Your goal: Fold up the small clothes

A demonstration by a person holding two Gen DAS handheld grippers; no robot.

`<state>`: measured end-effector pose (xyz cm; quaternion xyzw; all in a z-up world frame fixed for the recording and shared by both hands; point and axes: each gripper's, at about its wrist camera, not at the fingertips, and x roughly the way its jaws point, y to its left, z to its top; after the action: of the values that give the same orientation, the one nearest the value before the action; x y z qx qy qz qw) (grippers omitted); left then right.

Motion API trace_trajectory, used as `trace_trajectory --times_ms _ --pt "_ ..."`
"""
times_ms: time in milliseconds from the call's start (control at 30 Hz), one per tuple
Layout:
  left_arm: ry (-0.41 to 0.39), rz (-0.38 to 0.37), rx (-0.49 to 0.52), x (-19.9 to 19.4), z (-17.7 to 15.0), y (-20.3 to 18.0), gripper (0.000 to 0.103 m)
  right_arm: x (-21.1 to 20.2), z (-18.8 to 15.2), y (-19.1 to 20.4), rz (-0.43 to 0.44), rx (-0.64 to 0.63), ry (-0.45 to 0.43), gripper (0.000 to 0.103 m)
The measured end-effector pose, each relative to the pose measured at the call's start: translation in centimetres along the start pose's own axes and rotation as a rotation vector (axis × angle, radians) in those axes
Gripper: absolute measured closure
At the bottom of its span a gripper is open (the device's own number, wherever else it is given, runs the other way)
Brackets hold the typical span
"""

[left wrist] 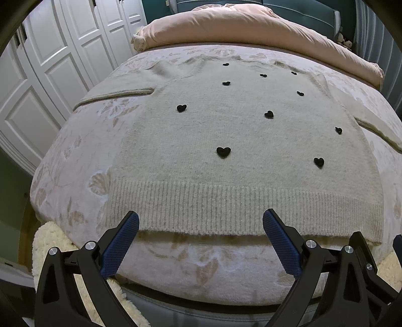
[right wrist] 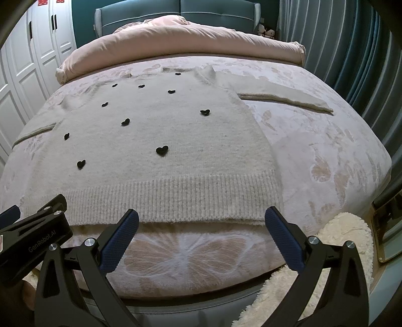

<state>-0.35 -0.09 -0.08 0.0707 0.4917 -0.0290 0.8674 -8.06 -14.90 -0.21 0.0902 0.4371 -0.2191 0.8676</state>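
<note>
A small cream knitted sweater (left wrist: 226, 130) with black heart buttons lies flat, front up, on the bed, sleeves spread to both sides; it also shows in the right wrist view (right wrist: 160, 130). Its ribbed hem (left wrist: 226, 206) faces me, also visible in the right wrist view (right wrist: 176, 198). My left gripper (left wrist: 201, 221) is open and empty, just short of the hem's middle-left. My right gripper (right wrist: 201, 218) is open and empty, just short of the hem's right part. The left gripper's body shows at the lower left of the right wrist view (right wrist: 32, 239).
The bed has a pale floral blanket (right wrist: 314, 156). A pink duvet (left wrist: 238, 27) is bunched at the far end before a teal headboard (right wrist: 181, 12). White wardrobe doors (left wrist: 45, 70) stand left. A fluffy cream rug (right wrist: 314, 276) lies below the bed's near edge.
</note>
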Motion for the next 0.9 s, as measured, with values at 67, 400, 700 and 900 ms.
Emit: trace_trajectory --times_ms 67,400,700,900 --pt "-0.001 0.000 0.000 0.00 0.00 -0.01 0.007 -0.02 0.02 -0.02 0.000 -0.001 0.000 0.005" --pt "0.001 0.003 0.000 0.20 -0.24 0.08 0.007 -0.01 0.05 -0.09 -0.001 0.000 0.005 0.005" --pt "0.007 0.004 -0.001 0.35 -0.30 0.34 0.007 0.11 -0.11 -0.06 -0.003 0.000 0.009 0.005" --pt "0.008 0.004 -0.004 0.42 -0.33 0.43 0.007 0.12 -0.13 -0.06 -0.003 0.000 0.008 0.005"
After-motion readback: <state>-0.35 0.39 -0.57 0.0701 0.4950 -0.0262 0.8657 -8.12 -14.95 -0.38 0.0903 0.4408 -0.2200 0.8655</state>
